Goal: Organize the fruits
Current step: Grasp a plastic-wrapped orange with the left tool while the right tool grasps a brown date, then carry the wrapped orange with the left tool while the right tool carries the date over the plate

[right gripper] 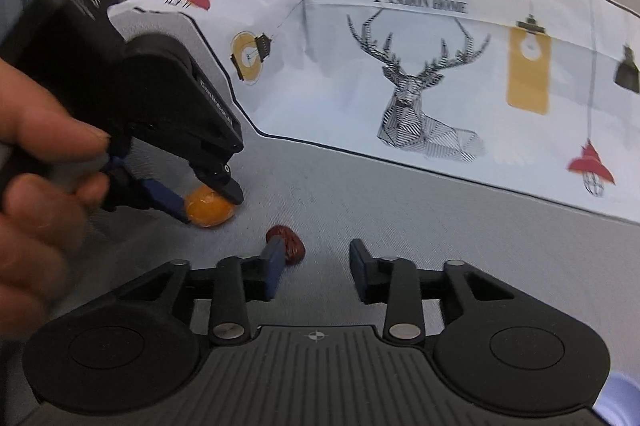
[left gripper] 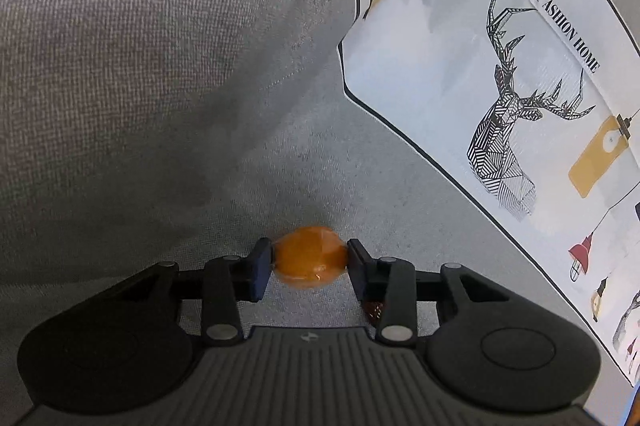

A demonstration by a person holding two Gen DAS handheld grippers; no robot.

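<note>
My left gripper [left gripper: 309, 263] is clamped on the orange fruit [left gripper: 310, 255]: both pads press its sides, and the fruit sits low on the grey cloth [left gripper: 160, 66], touching or just above it; I cannot tell which. From the right wrist view the same grip shows from the side, the left gripper [right gripper: 208, 200] angled down with my left hand [right gripper: 36, 186] around its handle, and the orange fruit [right gripper: 209, 211] pinched at its tips.

My right gripper [right gripper: 316, 268] stands apart, nothing between its pads. The red fruit [right gripper: 287, 241], dark and wrinkled, lies on the grey cloth [right gripper: 400, 206] just right of the orange fruit, and the left pad of my right gripper overlaps its near edge in the view; whether pad and fruit touch I cannot tell. In the left wrist view a bit of that red fruit [left gripper: 374, 309] peeks out behind the right finger, just beside the orange fruit.

The white bag [right gripper: 420, 66], printed with a deer and lamps, lies beyond the orange fruit to its right, well apart from it; the left wrist view shows the bag [left gripper: 460, 86] along the right side.
</note>
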